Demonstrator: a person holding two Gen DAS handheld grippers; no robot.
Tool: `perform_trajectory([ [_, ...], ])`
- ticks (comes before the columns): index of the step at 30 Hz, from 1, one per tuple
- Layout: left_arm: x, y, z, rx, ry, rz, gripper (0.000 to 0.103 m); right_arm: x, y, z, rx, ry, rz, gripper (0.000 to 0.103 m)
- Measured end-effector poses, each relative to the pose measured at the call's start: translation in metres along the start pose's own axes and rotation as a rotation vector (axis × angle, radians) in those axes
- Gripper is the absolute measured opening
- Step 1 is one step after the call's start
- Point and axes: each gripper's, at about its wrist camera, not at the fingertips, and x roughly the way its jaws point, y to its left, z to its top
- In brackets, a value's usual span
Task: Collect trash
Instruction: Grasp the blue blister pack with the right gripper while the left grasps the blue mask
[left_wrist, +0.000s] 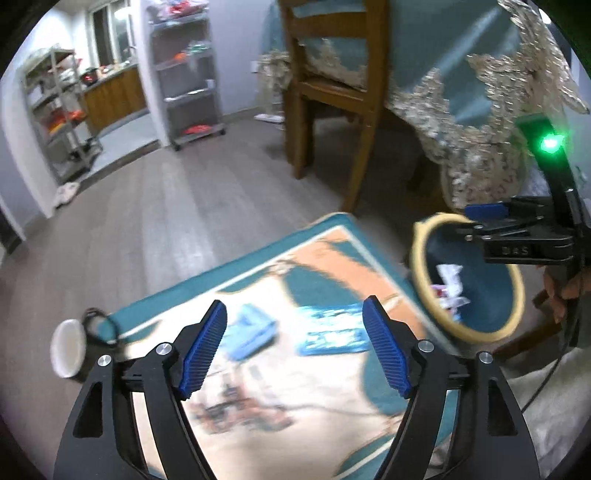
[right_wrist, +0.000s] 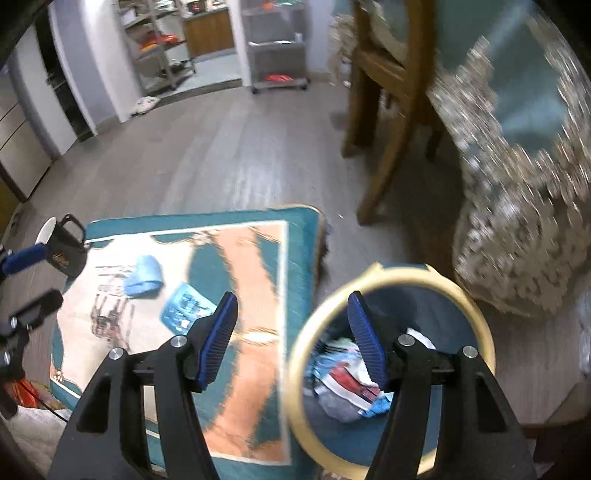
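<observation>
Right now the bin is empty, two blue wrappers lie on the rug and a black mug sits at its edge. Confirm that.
Not quite: the bin is not empty; the right wrist view shows crumpled packaging inside. The rest holds: two blue wrappers lie on the rug, and a black mug sits at its edge.

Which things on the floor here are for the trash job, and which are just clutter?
For the job:
- blue wrapper
- blue packet
- trash bin, wrappers already inside

Just lying about:
- black mug
- rug
- wooden chair
- slippers
</observation>
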Motion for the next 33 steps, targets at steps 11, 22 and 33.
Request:
perform_trajectory([
  [11,0.01,0.072,-0.038,-0.116,0.052,0.057,0.079,0.021,0.068,0.008,-0.11,0.0,0.026,0.061],
  [22,0.061,0.102,-0.044,-0.089,0.135,0.082,0.083,0.076,0.1,-0.012,-0.272,0.122,0.082,0.065],
  [33,0.093,0.097,-0.045,-0.031,0.182,0.032,0.085,0.123,0.116,-0.029,-0.42,0.199,0.119,0.076],
])
